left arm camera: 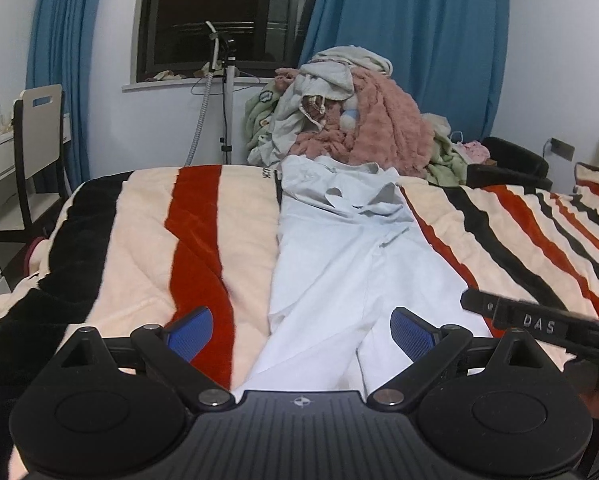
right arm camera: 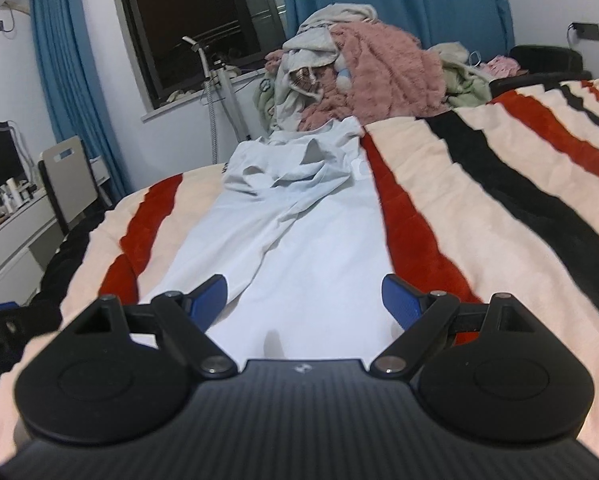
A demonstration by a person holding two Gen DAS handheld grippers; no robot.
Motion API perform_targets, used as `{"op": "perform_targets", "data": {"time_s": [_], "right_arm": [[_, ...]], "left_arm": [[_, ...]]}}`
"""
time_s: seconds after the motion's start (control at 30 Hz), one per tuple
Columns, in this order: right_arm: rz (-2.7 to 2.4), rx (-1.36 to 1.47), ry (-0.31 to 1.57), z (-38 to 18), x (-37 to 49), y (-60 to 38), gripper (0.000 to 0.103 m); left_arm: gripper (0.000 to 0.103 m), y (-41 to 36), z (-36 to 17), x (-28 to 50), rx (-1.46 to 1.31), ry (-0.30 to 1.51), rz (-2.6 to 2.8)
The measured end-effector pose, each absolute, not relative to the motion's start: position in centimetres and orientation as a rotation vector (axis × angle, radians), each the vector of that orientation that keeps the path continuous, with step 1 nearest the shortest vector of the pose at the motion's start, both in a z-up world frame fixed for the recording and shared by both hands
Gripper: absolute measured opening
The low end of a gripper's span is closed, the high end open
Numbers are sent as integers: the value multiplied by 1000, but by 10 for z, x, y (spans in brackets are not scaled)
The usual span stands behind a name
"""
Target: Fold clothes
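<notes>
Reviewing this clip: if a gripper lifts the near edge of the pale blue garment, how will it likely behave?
The pale blue garment would probably drape limply: it lies flat with soft creases. It looks thin, so likely light. It may drag on the fuzzy striped blanket rather than slide. Both the left gripper and right gripper are open.

- Even, cool indoor light; the window (left arm camera: 223,16) is dark, with ceiling lamps reflected in its glass
- Soft, faint shadows
- Fisheye bends the edges; corners vignette black
- Slight blur throughout
</notes>
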State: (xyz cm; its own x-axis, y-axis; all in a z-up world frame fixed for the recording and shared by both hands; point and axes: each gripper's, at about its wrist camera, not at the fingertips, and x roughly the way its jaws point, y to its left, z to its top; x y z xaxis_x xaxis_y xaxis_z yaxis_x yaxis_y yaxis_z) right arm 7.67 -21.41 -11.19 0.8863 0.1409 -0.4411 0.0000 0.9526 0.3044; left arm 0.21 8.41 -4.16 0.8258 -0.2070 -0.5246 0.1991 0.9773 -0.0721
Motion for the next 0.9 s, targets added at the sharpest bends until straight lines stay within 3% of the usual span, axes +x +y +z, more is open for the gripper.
{"op": "perform_targets", "data": {"time_s": [0.37,0.47,0.7,0.87,0.9], "right_arm": [[485,371,610,-110,76,-163,82],[592,329,663,-109,79,-126,76],[780,109,750,-112,77,-20,72],[759,-37,827,-130,80,29,62],[738,-45,828,-133,81,30,50]], "left_arm": [[97,190,-16,-19,-320,435,32],[97,209,-21,-14,-349,411,108],[97,238,-35,0,-422,426,183],[97,244,-38,-2,-450,414,216],[97,243,-38,-2,-448,414,216]]}}
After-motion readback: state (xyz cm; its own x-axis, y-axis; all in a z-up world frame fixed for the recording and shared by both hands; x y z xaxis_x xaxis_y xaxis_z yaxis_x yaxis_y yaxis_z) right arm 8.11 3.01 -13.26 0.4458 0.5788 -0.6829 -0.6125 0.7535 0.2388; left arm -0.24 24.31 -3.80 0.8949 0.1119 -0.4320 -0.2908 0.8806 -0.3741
